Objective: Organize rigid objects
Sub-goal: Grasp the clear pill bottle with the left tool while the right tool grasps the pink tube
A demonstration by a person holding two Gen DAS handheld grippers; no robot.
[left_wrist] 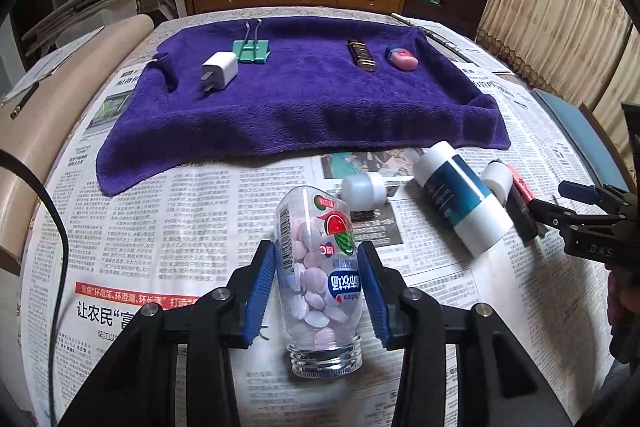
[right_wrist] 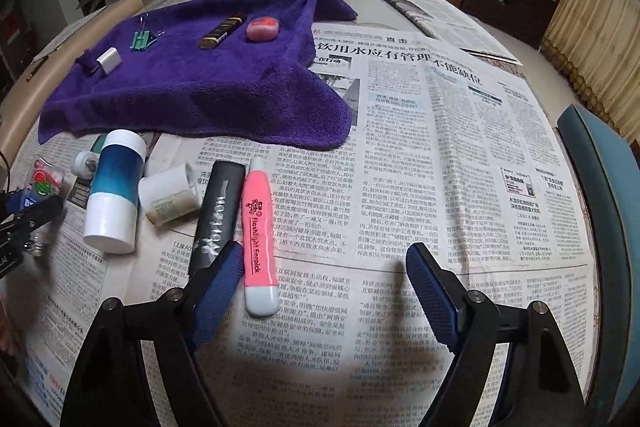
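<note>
- Bottom centre, left wrist view: the left gripper [left_wrist: 320, 291] straddles a clear candy bottle [left_wrist: 320, 275] lying capless on the newspaper [left_wrist: 160, 211], mouth toward the camera; the blue pads [left_wrist: 260, 291] sit at or just off its sides, and whether they are pressing it cannot be told.
- The bottle looks stiff, smooth and light, half full of loose tablets; a hold across the mid-body, mouth kept level or raised, seems safest against spills.
- Upper left to upper right, on the purple towel [left_wrist: 288, 107]: charger [left_wrist: 219, 69], green clip [left_wrist: 251, 50], dark tube [left_wrist: 362, 55], pink eraser [left_wrist: 401, 58].
- Right of centre: a small white cap [left_wrist: 363, 190], then a blue-and-white bottle [left_wrist: 460, 199] on its side.
- Bottom centre, right wrist view: the right gripper [right_wrist: 324, 291] is wide open and empty, its left pad just beside a pink pen [right_wrist: 259, 239].
- Left of the pen: a black tube [right_wrist: 218, 215] and a white jar [right_wrist: 170, 197], both rigid; the pen's narrow barrel would suit a crosswise pinch.
</note>
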